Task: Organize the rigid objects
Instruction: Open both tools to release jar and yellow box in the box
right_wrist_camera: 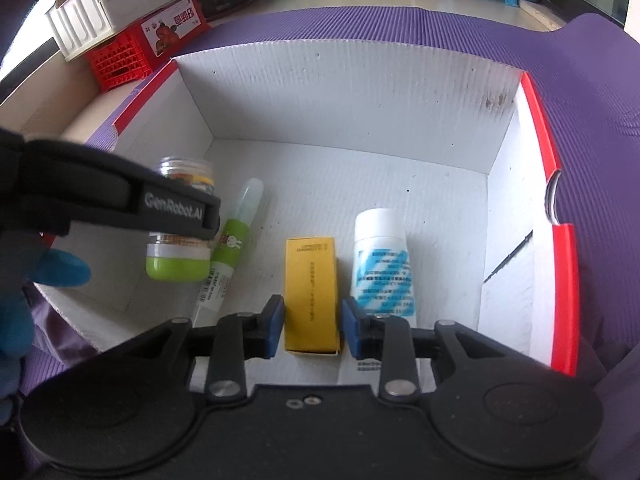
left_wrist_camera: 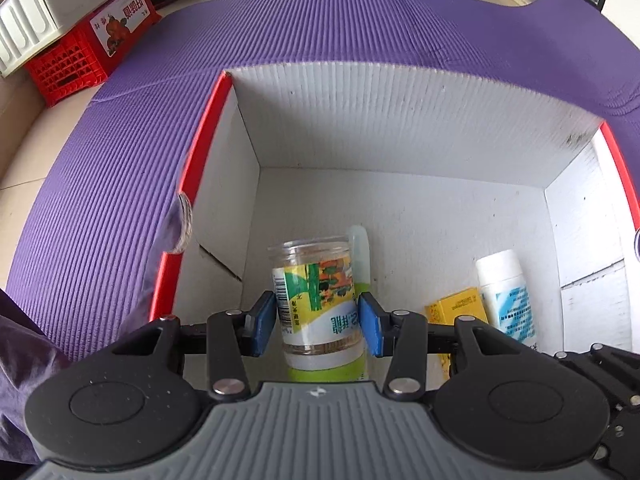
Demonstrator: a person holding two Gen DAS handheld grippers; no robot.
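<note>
Your left gripper is squeezing the clear jar with its green lid, low in the middle of the frame, inside the white box, your right gripper is sitting loose around the yellow carton, lying low in the middle.

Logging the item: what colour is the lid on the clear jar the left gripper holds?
Lime green lid, clearest in the right wrist view.

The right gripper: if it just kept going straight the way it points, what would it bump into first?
Probably the yellow box, which already sits between the right gripper's jaws. Past that, most likely the white floor of the cardboard box, though depth is hard to judge.
</note>
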